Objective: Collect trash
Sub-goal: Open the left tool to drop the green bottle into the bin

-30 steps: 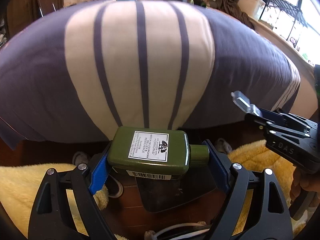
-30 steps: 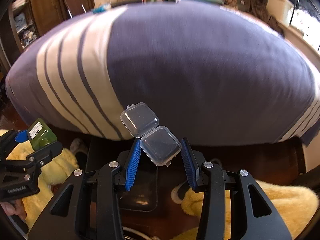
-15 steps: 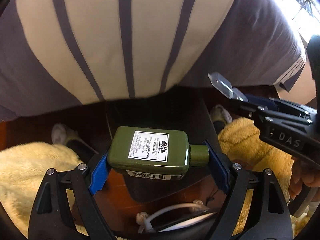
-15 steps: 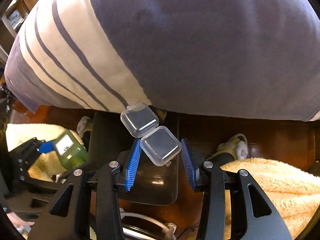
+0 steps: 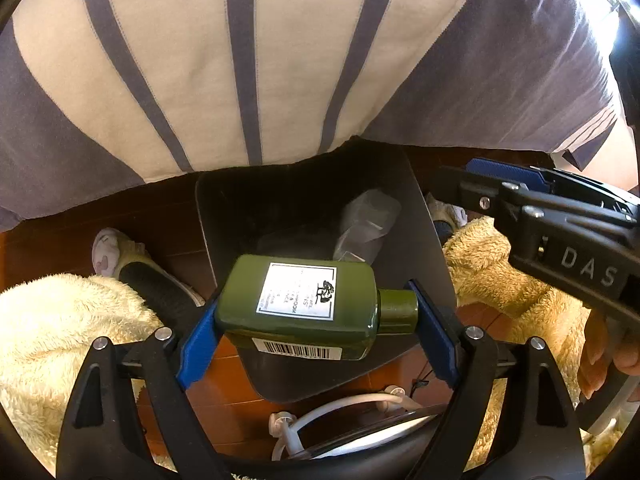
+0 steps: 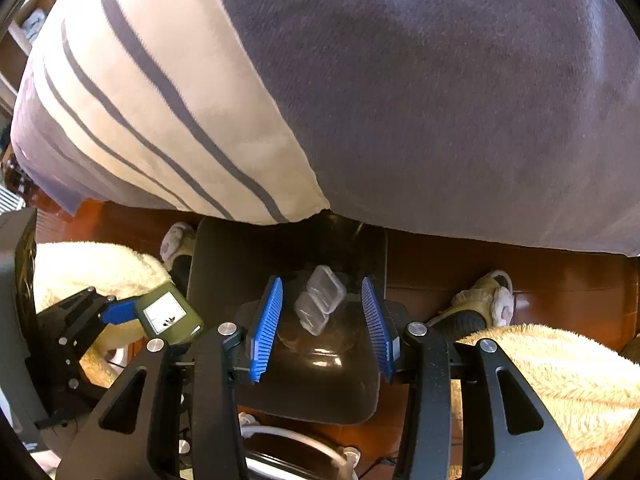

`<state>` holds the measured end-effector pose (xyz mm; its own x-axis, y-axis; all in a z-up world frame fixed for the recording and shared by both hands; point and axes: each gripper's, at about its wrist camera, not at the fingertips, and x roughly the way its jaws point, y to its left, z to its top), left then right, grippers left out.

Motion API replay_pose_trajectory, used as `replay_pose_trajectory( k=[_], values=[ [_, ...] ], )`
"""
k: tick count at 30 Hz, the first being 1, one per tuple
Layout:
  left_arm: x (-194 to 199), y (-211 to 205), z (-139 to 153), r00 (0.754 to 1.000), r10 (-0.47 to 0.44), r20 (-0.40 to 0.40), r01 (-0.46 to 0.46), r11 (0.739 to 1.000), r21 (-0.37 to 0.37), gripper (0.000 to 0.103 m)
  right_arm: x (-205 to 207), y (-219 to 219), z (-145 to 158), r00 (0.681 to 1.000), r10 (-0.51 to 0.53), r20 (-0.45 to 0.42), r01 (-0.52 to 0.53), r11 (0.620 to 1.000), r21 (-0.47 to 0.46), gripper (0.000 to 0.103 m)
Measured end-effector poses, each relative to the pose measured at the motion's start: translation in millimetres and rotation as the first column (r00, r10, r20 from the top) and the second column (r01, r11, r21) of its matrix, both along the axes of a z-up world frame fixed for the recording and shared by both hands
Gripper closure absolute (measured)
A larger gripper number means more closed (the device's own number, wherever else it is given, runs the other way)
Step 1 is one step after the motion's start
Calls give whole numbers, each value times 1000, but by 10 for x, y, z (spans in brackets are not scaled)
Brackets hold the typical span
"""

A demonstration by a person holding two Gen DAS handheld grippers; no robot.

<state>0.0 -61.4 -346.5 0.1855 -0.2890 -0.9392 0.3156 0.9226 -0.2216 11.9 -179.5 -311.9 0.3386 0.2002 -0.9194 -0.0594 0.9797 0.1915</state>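
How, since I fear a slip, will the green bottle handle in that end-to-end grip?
Probably stiff: the bottle shows no dent though clamped base to cap by the left gripper. Its glossy sides look slippery, and held by the ends it might pivot.

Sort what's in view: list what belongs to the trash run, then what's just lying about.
Job: green plastic bottle in left gripper; clear hinged plastic case dropping from right gripper; dark trash bin.

Lying about: striped bedcover; cream fleece blanket; slippers; white cable.

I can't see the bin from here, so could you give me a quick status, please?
Left tongs shut on bottle over bin. Right tongs open, clear case dropping into bin. Nothing in the way.
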Motion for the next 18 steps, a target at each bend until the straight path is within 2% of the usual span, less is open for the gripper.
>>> replay_pose_trajectory(
  k=[2, 4, 9, 13, 15, 18],
  values=[
    [-6, -17, 62, 1000, 4, 12, -4, 1000, -2, 11, 20, -5, 11, 1000, -5, 3, 5, 1000, 1, 51],
    [-7, -11, 98, 1000, 7, 25, -7, 1000, -5, 8, 18, -7, 32, 1000, -7, 8, 7, 1000, 4, 46],
    [-16, 18, 140, 999, 6, 54, -6, 1000, 4, 8, -9, -18, 105, 999, -23, 37, 24, 1000, -8, 38],
    [-36, 50, 252, 996, 11, 91, -12, 1000, 5, 8, -45, -84, 240, 996, -49, 78, 52, 998, -31, 23],
    [-50, 69, 318, 993, 12, 117, -13, 1000, 5, 8, -77, -120, 338, 993, -59, 104, 64, 997, -41, 19],
    [-71, 79, 469, 986, 12, 165, -13, 1000, 6, 8, -122, -169, 477, 987, -72, 142, 80, 996, -50, 18]
  ],
)
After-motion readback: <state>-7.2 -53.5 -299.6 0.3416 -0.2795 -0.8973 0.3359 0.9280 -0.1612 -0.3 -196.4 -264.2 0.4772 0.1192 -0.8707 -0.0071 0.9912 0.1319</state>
